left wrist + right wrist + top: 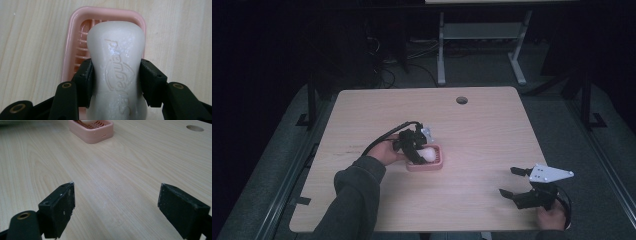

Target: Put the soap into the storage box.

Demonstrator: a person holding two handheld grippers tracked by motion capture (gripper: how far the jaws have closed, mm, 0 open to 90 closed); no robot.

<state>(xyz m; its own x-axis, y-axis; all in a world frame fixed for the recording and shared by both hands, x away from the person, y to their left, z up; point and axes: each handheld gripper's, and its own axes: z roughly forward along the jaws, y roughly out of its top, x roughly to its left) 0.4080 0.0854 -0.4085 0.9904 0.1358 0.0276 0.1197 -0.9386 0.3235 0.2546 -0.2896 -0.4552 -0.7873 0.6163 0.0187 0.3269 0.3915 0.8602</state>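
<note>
Two claws were in play. Left claw [116, 80] was clamped on the white soap bar [117, 65], pads pressing both long sides near its waist. Soap's long axis ran along the claw's line, far end pointing away over the pink soap dish [72, 32]; embossed lettering faced up, wet droplets on it. In the high view, soap [428, 154] sat over the dish [438, 165] w/ left claw [414, 150] above it, approx. mid-desk [482, 130]. Whether soap touched the dish ribs: couldn't tell. Right claw [116, 207] stood wide apart, nothing betw. pads, low over bare desk near the front-right edge, well apart from the dish.
</note>
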